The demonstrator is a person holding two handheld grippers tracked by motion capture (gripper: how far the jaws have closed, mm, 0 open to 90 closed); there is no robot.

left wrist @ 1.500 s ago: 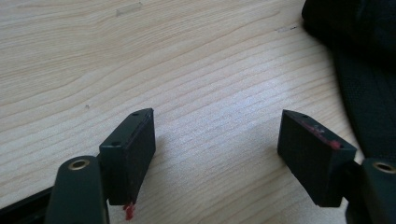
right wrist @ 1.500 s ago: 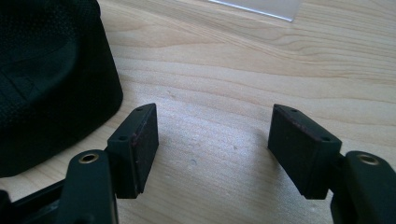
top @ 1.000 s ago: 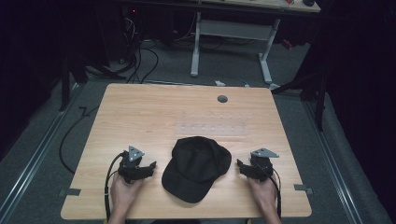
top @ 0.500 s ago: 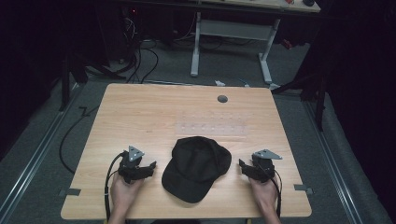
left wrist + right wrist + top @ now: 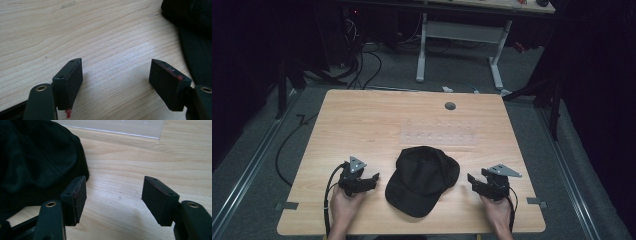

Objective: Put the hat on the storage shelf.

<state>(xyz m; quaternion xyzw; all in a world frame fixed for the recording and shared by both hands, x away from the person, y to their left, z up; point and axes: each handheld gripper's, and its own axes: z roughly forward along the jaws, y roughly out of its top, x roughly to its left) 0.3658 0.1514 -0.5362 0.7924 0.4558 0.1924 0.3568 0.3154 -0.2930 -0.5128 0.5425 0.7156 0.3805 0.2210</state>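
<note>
Dark room, cables on the grey floor [image 5: 257, 150]; pale wood desk [image 5: 362, 125] before me. Black cap [image 5: 422, 180] at the near middle of the desk, lying flat; a clear plastic sheet [image 5: 439, 135] just beyond it. My left gripper [image 5: 373, 179] sits left of the cap, jaws spread wide, holding nothing; my right gripper [image 5: 471, 179] sits right of it, jaws likewise wide and empty, near the cap's edge.
</note>
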